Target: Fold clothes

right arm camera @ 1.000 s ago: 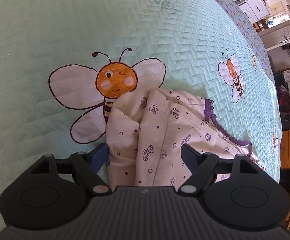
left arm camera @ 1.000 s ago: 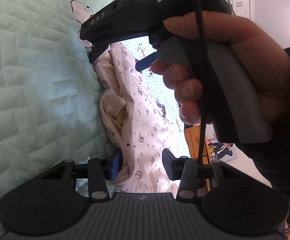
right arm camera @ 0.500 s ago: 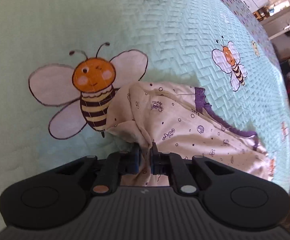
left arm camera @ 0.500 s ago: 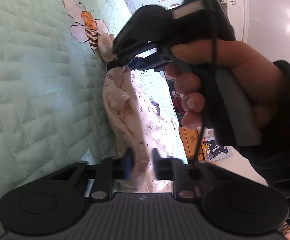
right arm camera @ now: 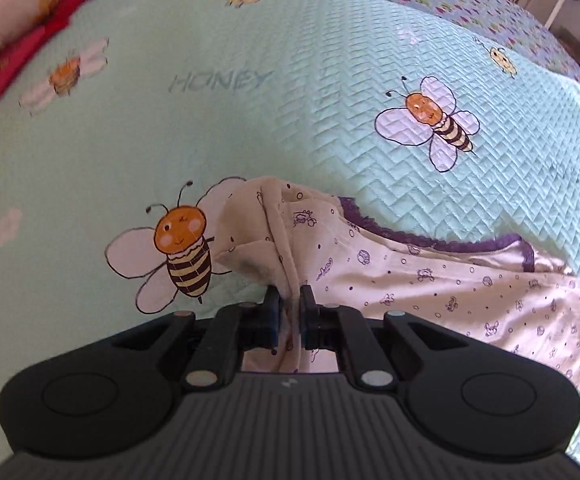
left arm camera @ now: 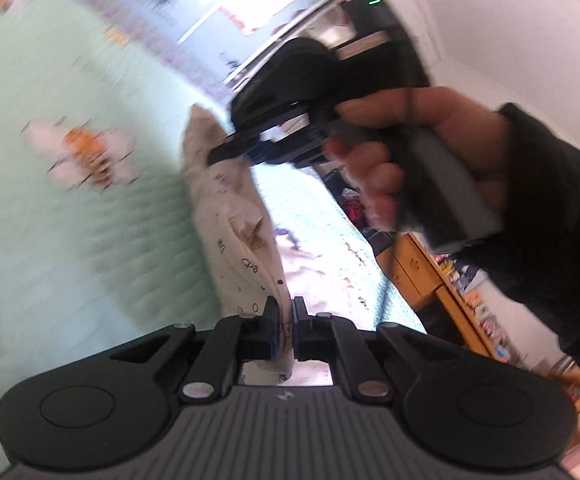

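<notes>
Mint bee-print quilt [right arm camera: 290, 92] on bed below. My left hand-held gripper [left arm camera: 285, 326] and right hand-held gripper [right arm camera: 289, 314] each pinch an edge of the cream printed garment [right arm camera: 430, 280], the rest trailing ahead on the quilt. Risk: thin pinch slips, cloth bunches.

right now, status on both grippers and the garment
Left gripper and right gripper both shut on the printed garment. Edge lifted off the quilt. Nothing in the way.
</notes>
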Motion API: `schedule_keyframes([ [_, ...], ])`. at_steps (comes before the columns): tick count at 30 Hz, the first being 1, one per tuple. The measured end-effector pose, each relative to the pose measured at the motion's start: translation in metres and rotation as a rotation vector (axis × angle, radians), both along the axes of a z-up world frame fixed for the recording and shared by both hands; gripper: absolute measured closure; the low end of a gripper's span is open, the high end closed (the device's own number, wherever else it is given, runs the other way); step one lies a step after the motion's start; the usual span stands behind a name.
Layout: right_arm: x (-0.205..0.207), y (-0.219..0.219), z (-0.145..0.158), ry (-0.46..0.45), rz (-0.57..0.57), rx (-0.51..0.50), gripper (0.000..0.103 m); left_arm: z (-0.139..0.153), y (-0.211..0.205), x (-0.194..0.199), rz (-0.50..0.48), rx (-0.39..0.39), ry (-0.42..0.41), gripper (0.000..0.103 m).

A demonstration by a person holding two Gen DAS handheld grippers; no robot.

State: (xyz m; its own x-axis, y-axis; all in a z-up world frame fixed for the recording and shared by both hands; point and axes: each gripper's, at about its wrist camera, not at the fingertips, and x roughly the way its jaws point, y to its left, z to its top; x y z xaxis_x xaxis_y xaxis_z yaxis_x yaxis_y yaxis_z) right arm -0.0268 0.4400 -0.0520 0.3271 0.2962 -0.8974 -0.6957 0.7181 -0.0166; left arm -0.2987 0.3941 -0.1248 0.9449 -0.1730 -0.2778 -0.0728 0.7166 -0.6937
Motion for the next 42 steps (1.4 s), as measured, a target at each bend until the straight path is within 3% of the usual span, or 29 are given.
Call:
schedule_keyframes([
  [4, 0.018, -0.041, 0.023, 0.052, -0.026, 0.116, 0.092, 0.033, -0.032, 0.011, -0.050, 0.048, 0.001, 0.098],
  [9, 0.056, -0.102, 0.045, 0.120, -0.081, 0.259, 0.092, 0.055, -0.066, 0.063, -0.113, 0.091, 0.024, 0.098],
  [13, 0.100, -0.162, 0.046, 0.183, -0.165, 0.372, 0.092, 0.066, -0.096, 0.106, -0.172, 0.141, 0.055, 0.098],
  [20, 0.156, -0.275, 0.007, 0.274, -0.285, 0.550, 0.092, 0.051, -0.163, 0.179, -0.297, 0.225, 0.172, 0.098],
  [25, 0.185, -0.326, -0.029, 0.323, -0.326, 0.622, 0.092, 0.028, -0.198, 0.220, -0.335, 0.258, 0.272, 0.098],
  [34, 0.217, -0.364, -0.083, 0.420, -0.369, 0.697, 0.092, 0.001, -0.219, 0.242, -0.352, 0.254, 0.430, 0.098],
  [38, 0.218, -0.377, -0.110, 0.455, -0.425, 0.701, 0.092, -0.014, -0.220, 0.249, -0.356, 0.248, 0.477, 0.098],
  [42, 0.219, -0.375, -0.115, 0.460, -0.424, 0.707, 0.091, -0.014, -0.220, 0.251, -0.361, 0.244, 0.484, 0.096],
])
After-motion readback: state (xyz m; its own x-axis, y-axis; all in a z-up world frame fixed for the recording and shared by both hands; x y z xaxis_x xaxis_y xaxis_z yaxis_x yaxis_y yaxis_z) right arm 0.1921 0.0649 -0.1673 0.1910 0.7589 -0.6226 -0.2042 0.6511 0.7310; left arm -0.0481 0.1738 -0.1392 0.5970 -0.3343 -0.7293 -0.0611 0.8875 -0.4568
